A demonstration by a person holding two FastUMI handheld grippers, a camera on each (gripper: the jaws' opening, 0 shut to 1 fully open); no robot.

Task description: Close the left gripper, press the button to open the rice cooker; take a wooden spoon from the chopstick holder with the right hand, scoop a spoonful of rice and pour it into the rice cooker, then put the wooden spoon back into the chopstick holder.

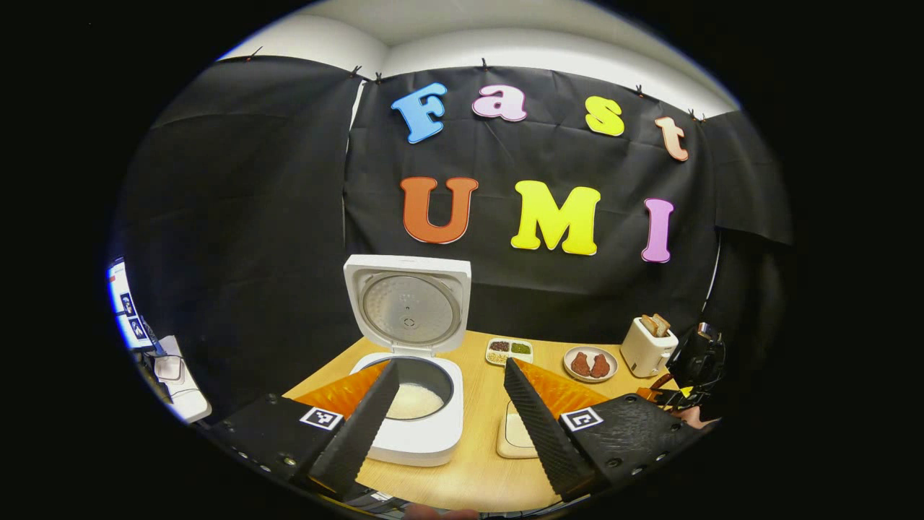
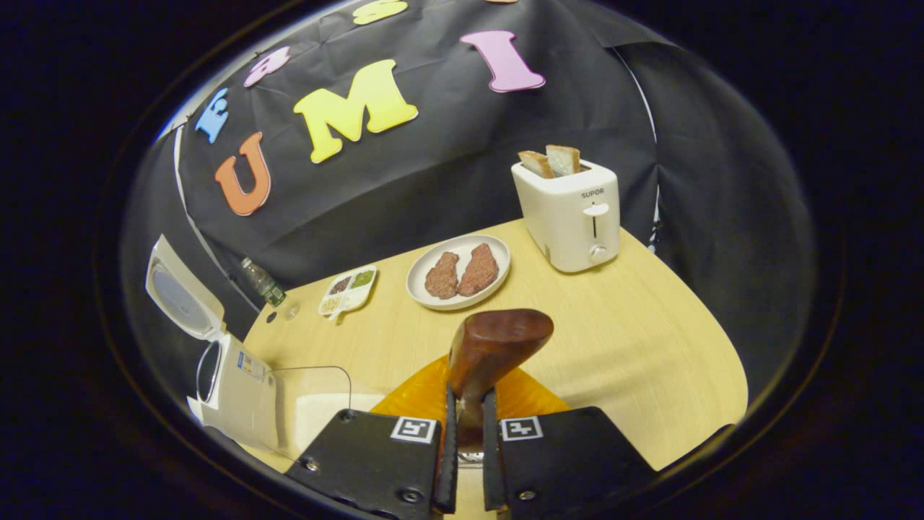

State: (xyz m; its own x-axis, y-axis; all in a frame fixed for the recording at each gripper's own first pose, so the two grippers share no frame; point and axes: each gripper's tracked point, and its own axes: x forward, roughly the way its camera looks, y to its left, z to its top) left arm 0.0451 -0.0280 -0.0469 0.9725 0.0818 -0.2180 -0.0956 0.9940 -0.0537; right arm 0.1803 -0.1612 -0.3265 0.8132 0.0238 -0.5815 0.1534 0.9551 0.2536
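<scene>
White square rice cooker [image 1: 411, 404] w/ lid up for pouring; left tool [image 1: 451, 412] fingers apart, idle; right tool [image 2: 465, 440] clamped on brown wooden spoon [image 2: 494, 347], prob. for scooping.

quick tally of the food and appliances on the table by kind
rice cooker: 1
toaster: 1
bread slices in the toaster: 2
meat pieces on the plate: 2
divided tray of grains: 1
total: 7

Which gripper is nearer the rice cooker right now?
Left. The left gripper hangs open just before the rice cooker; the right gripper, holding the spoon, is off to its side.
</scene>
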